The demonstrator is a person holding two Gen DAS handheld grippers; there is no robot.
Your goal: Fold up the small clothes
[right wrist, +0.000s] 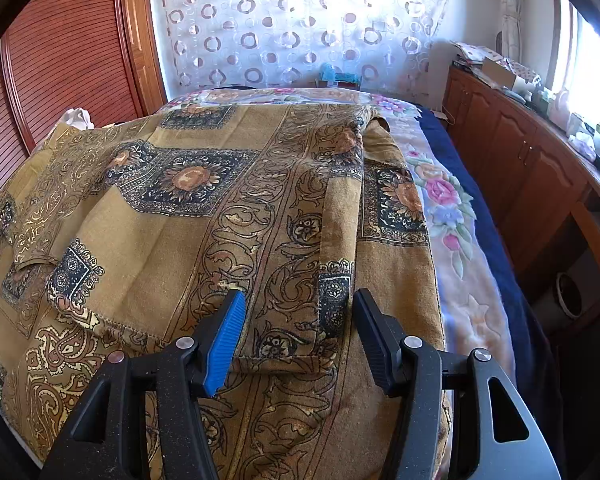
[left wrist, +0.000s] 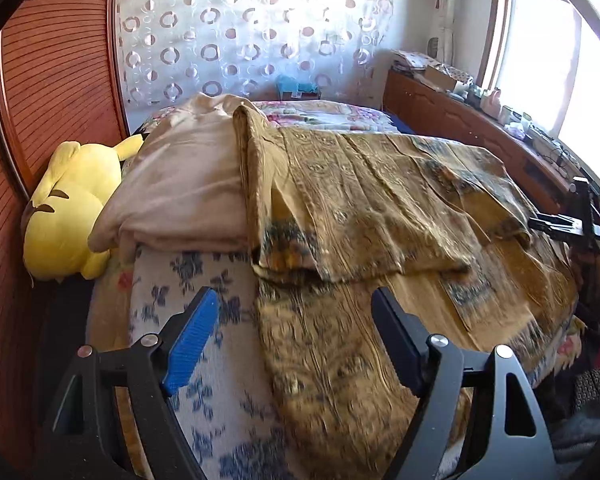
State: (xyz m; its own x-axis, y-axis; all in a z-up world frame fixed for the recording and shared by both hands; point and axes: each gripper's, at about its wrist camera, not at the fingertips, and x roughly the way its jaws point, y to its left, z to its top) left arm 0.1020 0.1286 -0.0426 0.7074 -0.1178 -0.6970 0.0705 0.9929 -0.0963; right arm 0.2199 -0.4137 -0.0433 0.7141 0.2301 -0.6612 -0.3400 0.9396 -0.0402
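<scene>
My left hand-held gripper (left wrist: pixel 292 320): jaws spread wide with nothing between them, hanging over the near part of the bed, above the line where the patterned cloth meets the blue-flowered sheet.
My right hand-held gripper (right wrist: pixel 298 312): jaws apart around a folded strip of the cloth; the strip runs up between the fingers, but I cannot tell whether the pads press on it.
Patterned cloth (right wrist: pixel 188 208): the mustard garment with dark medallions and scrollwork lies spread over the bed, one flap folded back over itself on the left wrist view's far side, a hemmed edge lying just in front of my right fingers.
Blue-flowered sheet (left wrist: pixel 204 360): bare under my left blue pad, beside the cloth's left edge.
Beige garment (left wrist: pixel 188 184): heaped at the far left of the bed, touching the patterned cloth's folded edge.
Yellow plush toy (left wrist: pixel 68 208): lying on its side between the beige heap and the wooden slatted door (left wrist: pixel 40 100).
Floral blanket (right wrist: pixel 448 208): showing to the right of the cloth, pink and blue flowers.
Wooden cabinet (right wrist: pixel 512 152): along the window wall, its top cluttered.
Curtain with rings (right wrist: pixel 292 28): behind the bed, lit from behind.
</scene>
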